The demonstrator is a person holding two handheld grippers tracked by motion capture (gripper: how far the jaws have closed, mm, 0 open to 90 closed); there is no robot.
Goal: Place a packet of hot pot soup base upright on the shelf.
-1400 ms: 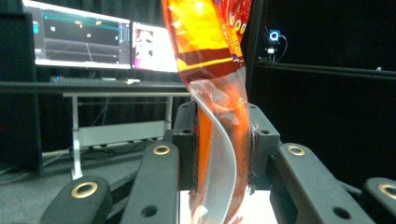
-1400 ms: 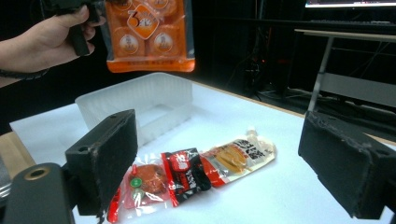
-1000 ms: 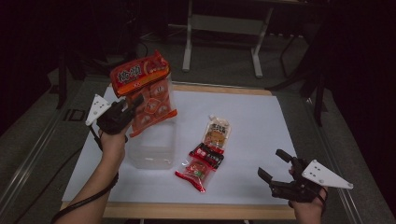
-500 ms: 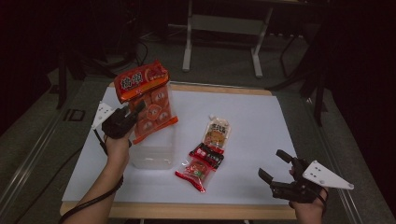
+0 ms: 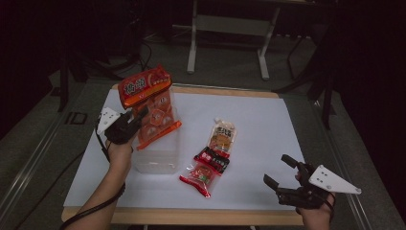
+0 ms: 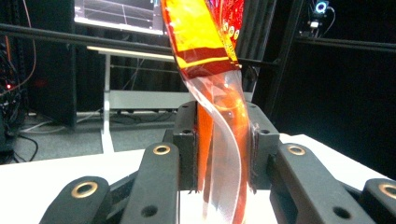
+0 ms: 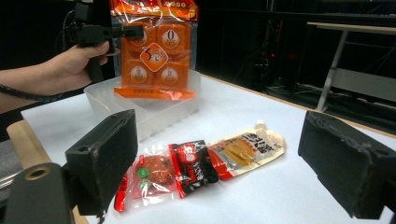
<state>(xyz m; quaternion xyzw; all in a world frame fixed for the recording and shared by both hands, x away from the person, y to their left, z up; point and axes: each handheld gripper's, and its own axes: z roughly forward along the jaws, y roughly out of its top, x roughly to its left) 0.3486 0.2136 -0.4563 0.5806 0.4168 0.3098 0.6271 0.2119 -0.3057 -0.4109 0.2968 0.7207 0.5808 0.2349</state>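
Left gripper (image 5: 136,120) on "0"-marked orange bag (image 5: 152,108)

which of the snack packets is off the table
The large orange snack bag, clamped in the left gripper; the other three packets lie flat on the table.

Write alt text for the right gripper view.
The right gripper's open black jaws frame three snack packets lying on a white table. Behind, the left gripper holds an orange snack bag upright over a clear plastic bin.
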